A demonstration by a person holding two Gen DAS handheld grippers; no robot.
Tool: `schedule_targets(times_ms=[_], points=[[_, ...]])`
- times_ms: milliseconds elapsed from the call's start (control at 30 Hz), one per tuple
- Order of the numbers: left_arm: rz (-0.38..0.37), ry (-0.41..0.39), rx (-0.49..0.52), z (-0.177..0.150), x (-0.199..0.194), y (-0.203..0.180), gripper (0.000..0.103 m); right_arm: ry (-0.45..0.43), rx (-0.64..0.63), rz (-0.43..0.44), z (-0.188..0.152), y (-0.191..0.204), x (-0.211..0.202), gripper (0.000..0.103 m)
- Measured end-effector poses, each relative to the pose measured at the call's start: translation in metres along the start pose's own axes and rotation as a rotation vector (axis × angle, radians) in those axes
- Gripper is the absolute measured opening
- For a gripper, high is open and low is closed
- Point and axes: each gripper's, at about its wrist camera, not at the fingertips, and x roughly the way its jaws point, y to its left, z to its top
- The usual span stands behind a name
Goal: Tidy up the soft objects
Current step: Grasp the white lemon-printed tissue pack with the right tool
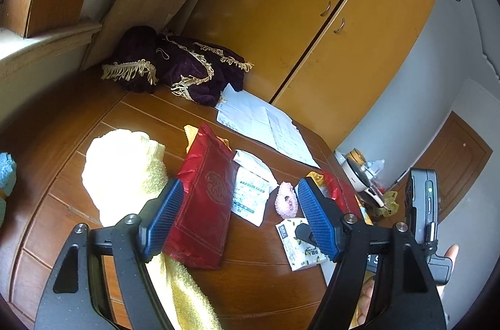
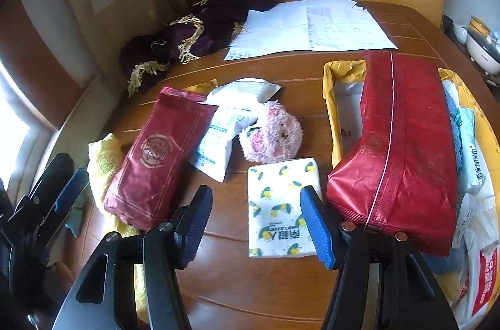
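On the brown wooden table [image 1: 265, 283] lie a yellow towel [image 1: 125, 174], a small red foil bag [image 1: 203, 205] partly on top of it, a white pouch [image 1: 250, 189], a pink fluffy toy [image 1: 286, 200] and a lemon-print tissue pack [image 1: 297, 248]. My left gripper [image 1: 240, 214] is open above the red bag and pouch, holding nothing. My right gripper [image 2: 256, 225] is open with the tissue pack [image 2: 281, 205] lying between its fingers. A large red foil bag [image 2: 400, 149] rests across a yellow bin [image 2: 329, 99] at the right, over other packets.
A purple velvet cloth with gold fringe [image 2: 193, 33] is heaped at the table's far corner beside sheets of paper [image 2: 312, 27]. Yellow cupboard doors [image 1: 312, 17] stand behind. The left gripper [image 2: 67, 183] shows at the far left. Kitchenware [image 2: 481, 49] sits beyond the table's right edge.
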Motion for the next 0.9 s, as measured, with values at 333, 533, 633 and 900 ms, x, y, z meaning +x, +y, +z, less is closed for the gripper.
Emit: schedule_targets(times_ms=[333, 533, 633, 900], points=[[-0.006, 0.026, 0.005, -0.001, 0.003, -0.001, 0.075, 0.042, -0.048, -0.152, 0.002, 0.012, 0.02, 0.064], [0.001, 0.018, 0.016, -0.002, 0.002, -0.003, 0.075, 0.024, -0.131, -0.285, -0.007, 0.031, 0.033, 0.065], [0.009, 0.02, 0.025, -0.003, 0.004, -0.005, 0.075, 0.01, -0.158, -0.317, -0.011, 0.034, 0.035, 0.056], [0.031, 0.029, 0.047, -0.006, 0.008, -0.008, 0.075, -0.021, -0.154, -0.233, -0.019, 0.033, 0.017, 0.049]])
